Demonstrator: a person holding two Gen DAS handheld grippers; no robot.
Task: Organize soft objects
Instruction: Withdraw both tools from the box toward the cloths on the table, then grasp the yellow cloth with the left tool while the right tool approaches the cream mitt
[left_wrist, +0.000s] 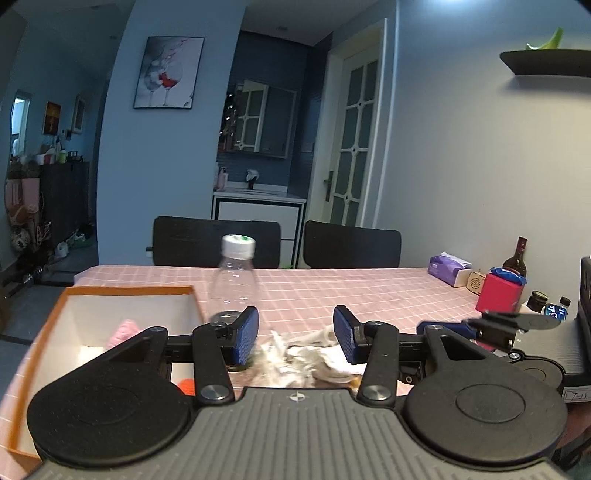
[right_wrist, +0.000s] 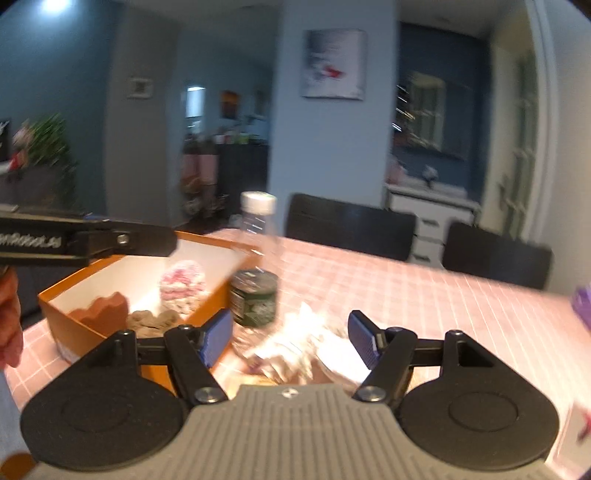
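Note:
An orange box (left_wrist: 122, 291) with a white inside stands at the table's left; it also shows in the right wrist view (right_wrist: 74, 317). It holds a pink soft thing (left_wrist: 123, 332), an orange one (left_wrist: 186, 386), a pink-and-white ball (right_wrist: 181, 290), a brown piece (right_wrist: 107, 310) and a tan one (right_wrist: 153, 321). A crumpled white pile (left_wrist: 303, 354) lies on the pink cloth, also in the right wrist view (right_wrist: 295, 347). My left gripper (left_wrist: 295, 338) is open above the pile. My right gripper (right_wrist: 290, 339) is open above it too. The view is blurred.
A clear plastic bottle (left_wrist: 234, 280) and a dark jar (right_wrist: 254, 301) stand beside the box. A tissue pack (left_wrist: 447, 267), a red box (left_wrist: 498, 295), a wine bottle (left_wrist: 515, 258) and small jars sit at the right. Two black chairs (left_wrist: 351, 245) stand behind the table.

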